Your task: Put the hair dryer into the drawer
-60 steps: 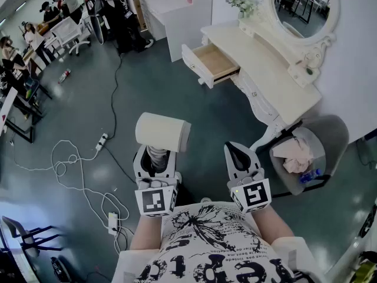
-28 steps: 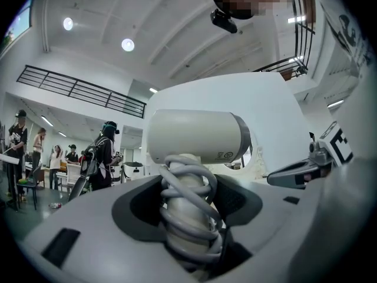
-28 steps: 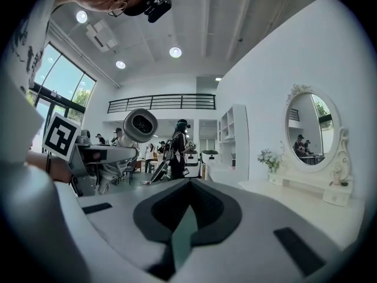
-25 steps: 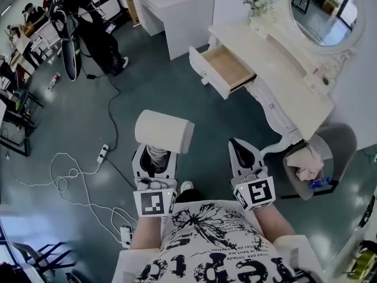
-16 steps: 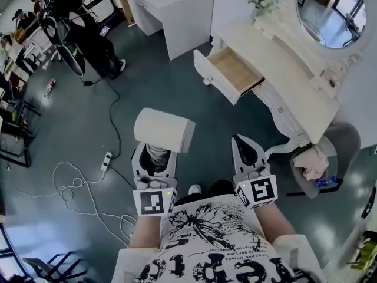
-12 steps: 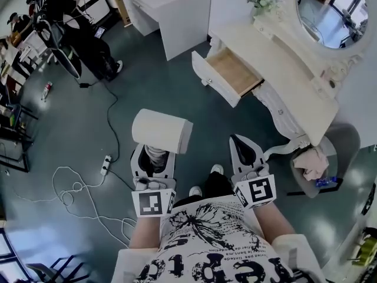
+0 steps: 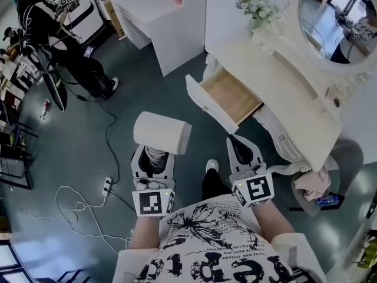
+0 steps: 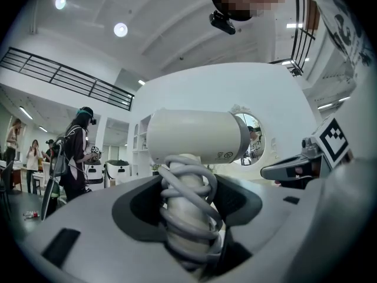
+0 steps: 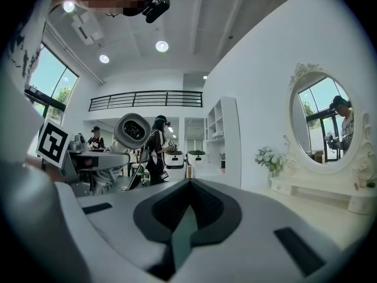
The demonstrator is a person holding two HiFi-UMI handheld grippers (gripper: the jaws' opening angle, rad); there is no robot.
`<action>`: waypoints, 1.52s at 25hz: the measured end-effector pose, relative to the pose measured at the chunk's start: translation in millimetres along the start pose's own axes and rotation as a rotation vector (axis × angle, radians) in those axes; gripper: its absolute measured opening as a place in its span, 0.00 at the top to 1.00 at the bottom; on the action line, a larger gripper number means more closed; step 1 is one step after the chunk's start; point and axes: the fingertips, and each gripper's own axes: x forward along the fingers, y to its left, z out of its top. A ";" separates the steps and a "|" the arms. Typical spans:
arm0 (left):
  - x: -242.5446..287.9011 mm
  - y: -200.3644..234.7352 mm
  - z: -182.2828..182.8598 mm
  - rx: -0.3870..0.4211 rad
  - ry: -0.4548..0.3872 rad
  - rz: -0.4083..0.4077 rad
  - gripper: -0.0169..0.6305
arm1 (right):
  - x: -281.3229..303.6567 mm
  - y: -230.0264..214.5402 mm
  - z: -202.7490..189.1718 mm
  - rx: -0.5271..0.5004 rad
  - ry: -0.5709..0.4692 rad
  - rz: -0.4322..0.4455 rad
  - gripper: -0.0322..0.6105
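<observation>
My left tool [image 7: 156, 152] is clamped on the hair dryer [image 7: 162, 132]. Its jaws stand wide around the handle, which has the grey cord [image 8: 188, 208] wound round it in loops. The pale barrel lies crosswise above the jaw tips, with its open end facing right. The dryer is held in the air over the dark floor [image 7: 147, 81], to the left of the drawer [image 7: 231, 93] and well clear of it.

My right tool [image 7: 240, 148] carries nothing. Its jaws are drawn together, with only a thin sliver showing between the pads. It is held level beside the left one, and its tip is just on the near side of the drawer's white front panel.

The drawer is pulled out from the cream surface [image 7: 283, 90], and its wooden bottom is bare. An oval mirror [image 7: 336, 13] stands at the far right of that surface, with a small bunch of flowers [image 7: 257, 7] to its left.

A white cable [image 7: 82, 214] loops over the floor at near left, running from a power strip [image 7: 107, 186]. At far left a person [image 7: 47, 34] in dark clothes stands among other equipment.
</observation>
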 end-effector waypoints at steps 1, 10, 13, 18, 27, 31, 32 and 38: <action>18.2 0.6 0.5 0.002 -0.002 -0.003 0.58 | 12.4 -13.5 3.9 -0.001 -0.007 -0.003 0.94; 173.3 -10.7 3.5 0.016 -0.012 -0.060 0.58 | 96.1 -127.8 26.1 -0.013 -0.048 -0.054 0.94; 207.3 -14.5 -1.1 0.008 -0.010 -0.097 0.58 | 110.1 -150.3 24.6 -0.013 -0.039 -0.085 0.94; 258.7 -27.9 -16.1 0.000 0.017 -0.200 0.58 | 123.0 -180.9 15.3 -0.001 -0.013 -0.153 0.94; 358.7 -66.6 -36.3 0.023 0.033 -0.528 0.58 | 138.8 -234.7 -2.5 0.049 0.032 -0.432 0.94; 392.9 -77.7 -49.2 0.062 0.047 -0.670 0.58 | 148.4 -253.6 -15.0 0.086 0.044 -0.569 0.94; 399.2 -80.1 -53.2 0.065 0.053 -0.708 0.58 | 149.9 -255.9 -18.2 0.095 0.047 -0.602 0.94; 413.5 -108.9 -90.8 0.144 0.100 -0.993 0.58 | 143.9 -255.1 -43.2 0.158 0.073 -0.765 0.94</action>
